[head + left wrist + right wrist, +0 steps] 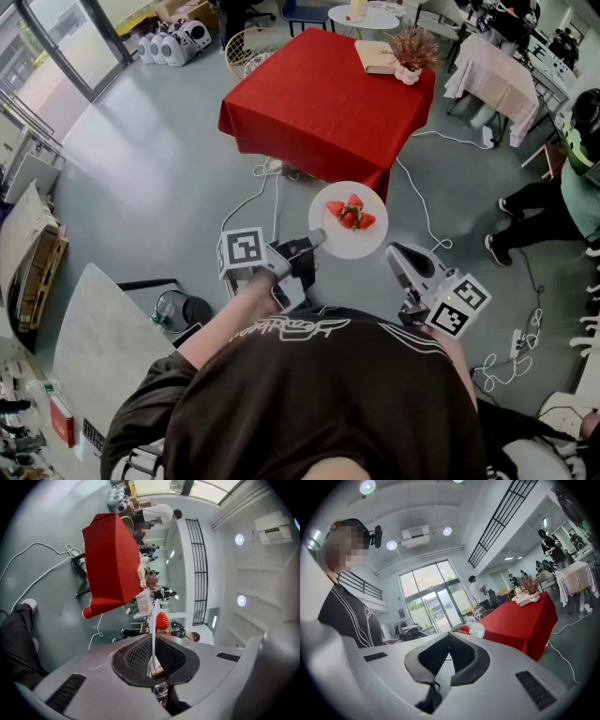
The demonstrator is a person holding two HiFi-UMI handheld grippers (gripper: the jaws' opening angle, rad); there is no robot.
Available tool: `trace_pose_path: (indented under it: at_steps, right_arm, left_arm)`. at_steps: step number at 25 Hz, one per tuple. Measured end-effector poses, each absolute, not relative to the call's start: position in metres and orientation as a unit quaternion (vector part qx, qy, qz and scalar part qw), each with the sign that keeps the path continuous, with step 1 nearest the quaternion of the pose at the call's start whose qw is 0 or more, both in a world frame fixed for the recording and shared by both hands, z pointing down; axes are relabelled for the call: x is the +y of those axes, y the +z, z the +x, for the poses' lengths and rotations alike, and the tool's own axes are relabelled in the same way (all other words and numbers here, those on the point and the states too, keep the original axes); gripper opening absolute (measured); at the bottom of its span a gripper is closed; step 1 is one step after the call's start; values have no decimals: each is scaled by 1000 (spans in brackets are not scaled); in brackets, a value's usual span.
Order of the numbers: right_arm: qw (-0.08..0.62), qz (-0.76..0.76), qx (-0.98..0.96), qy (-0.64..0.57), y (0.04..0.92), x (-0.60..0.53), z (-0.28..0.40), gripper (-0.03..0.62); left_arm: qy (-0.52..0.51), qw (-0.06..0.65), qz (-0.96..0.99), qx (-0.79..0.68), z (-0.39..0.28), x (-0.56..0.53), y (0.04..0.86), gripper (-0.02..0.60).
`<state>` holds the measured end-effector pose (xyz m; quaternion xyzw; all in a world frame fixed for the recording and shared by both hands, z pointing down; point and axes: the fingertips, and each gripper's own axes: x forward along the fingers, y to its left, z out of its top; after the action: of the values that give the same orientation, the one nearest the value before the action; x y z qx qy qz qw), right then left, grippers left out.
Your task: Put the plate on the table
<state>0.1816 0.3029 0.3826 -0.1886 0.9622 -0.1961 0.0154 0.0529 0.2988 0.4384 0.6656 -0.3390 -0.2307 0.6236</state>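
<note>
One round white plate (pixel 362 246); one square red-clothed table (pixel 319 103); one white-potted dried plant (pixel 411 52); two grey grippers: left gripper (pixel 317 236), right gripper (pixel 392 249).

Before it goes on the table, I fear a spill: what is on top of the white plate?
Red strawberries lie on the plate, near its middle. The left gripper clamps its rim, covering that edge; the plate's underside is hidden.

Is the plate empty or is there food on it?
Not empty: strawberries sit in the middle of the white plate held by the left gripper.
</note>
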Motion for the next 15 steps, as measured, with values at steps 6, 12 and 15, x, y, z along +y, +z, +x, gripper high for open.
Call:
trace_pose_path:
  at_steps: [6,12,15]
  right_arm:
    - [20,-186,964,-188,377,309,183,8]
    - [29,-188,963,-192,379,308,185,8]
    - [29,-189,961,-199,382,307,184,8]
  left_arm:
    - [-225,622,668,-342,55,304,436,17]
    - [-223,615,669,-353,47,304,435,17]
    - [-222,616,667,-355,44,303,435,17]
